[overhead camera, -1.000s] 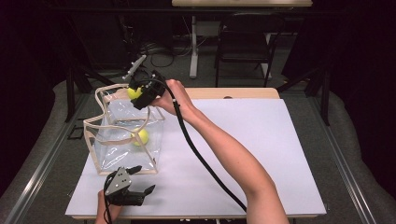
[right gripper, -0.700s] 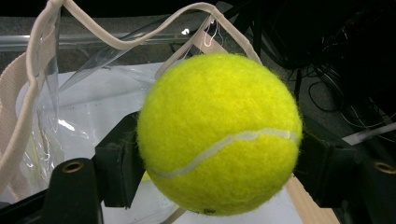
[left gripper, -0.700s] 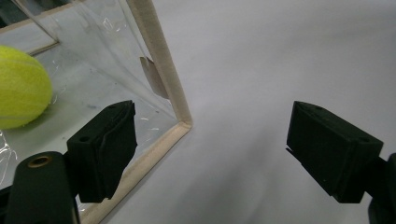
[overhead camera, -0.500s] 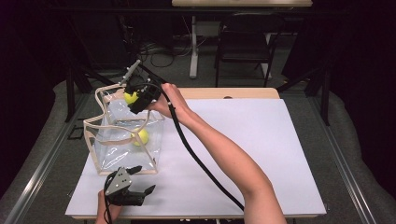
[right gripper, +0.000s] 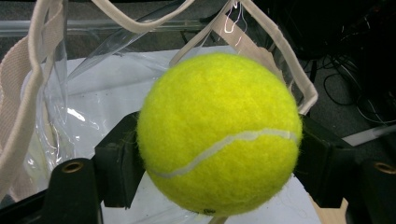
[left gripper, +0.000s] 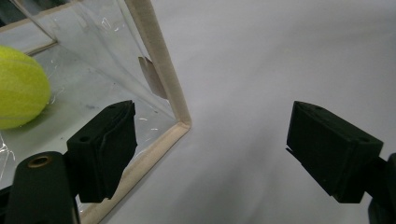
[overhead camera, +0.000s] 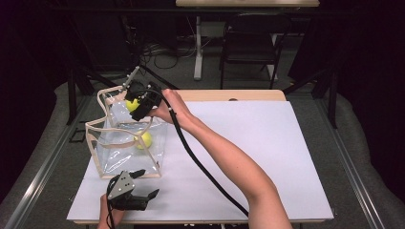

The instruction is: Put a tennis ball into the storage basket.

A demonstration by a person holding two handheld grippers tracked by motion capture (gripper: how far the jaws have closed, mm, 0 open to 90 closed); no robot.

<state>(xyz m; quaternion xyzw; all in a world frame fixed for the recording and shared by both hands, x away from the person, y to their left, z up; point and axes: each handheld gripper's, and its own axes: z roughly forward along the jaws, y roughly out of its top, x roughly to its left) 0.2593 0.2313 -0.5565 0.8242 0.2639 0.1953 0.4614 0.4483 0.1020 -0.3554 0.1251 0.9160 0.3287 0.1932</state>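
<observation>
Gripping a tennis ball [right gripper: 219, 133] above the clear bag [overhead camera: 102, 162], right gripper [overhead camera: 138, 102] jaws clamped, left gripper [overhead camera: 143, 183] jaws apart.

Tennis ball [right gripper: 219, 133] in the right gripper [right gripper: 219, 163]: fuzzy yellow felt, matt, with a smooth pale seam line. Second ball [left gripper: 18, 88] inside the bag has the same felt nap. Bag [overhead camera: 119, 152]: clear glossy plastic film, creased, strong glare spots, edged with cream woven cloth tape [left gripper: 156, 60], matt and slightly coarse; handles are the same webbing. Gripper pads [left gripper: 334, 149]: black, matt, look like layered rubber or foam, with brass-looking inserts in black plastic fingers. Left gripper [overhead camera: 138, 191] top plate: grey, dull finish. Table cover [overhead camera: 267, 152]: white, smooth, matt sheet. Table edge [overhead camera: 229, 95]: light wood. Cable [overhead camera: 200, 167]: black, smooth sheath.
</observation>
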